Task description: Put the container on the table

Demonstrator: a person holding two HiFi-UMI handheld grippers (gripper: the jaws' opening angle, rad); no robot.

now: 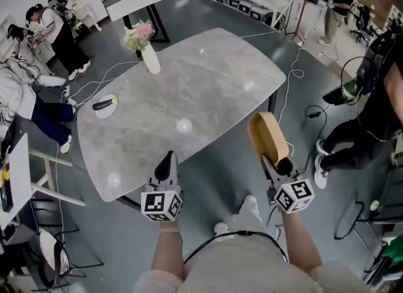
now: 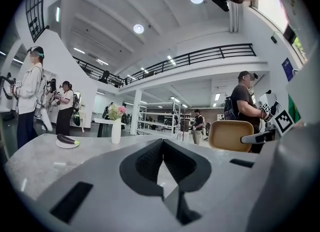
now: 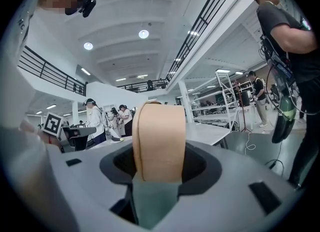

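Note:
A tan shallow container (image 1: 266, 135) stands on edge in my right gripper (image 1: 272, 159), above the floor just off the near right edge of the grey marble table (image 1: 208, 84). The right gripper view has the container (image 3: 159, 141) filling the gap between the jaws, with my right gripper (image 3: 159, 171) shut on it. My left gripper (image 1: 167, 160) hangs over the table's near edge, its jaws together and nothing in them. In the left gripper view the left gripper (image 2: 162, 143) points across the tabletop (image 2: 30, 161), and the container (image 2: 230, 135) shows at the right.
A white vase of flowers (image 1: 150, 58) stands at the table's far left, with a small plate bearing a dark aubergine (image 1: 105, 104) nearer the left edge. Cables (image 1: 289, 77) trail on the floor to the right. People sit and stand around, one (image 1: 371, 115) close on the right.

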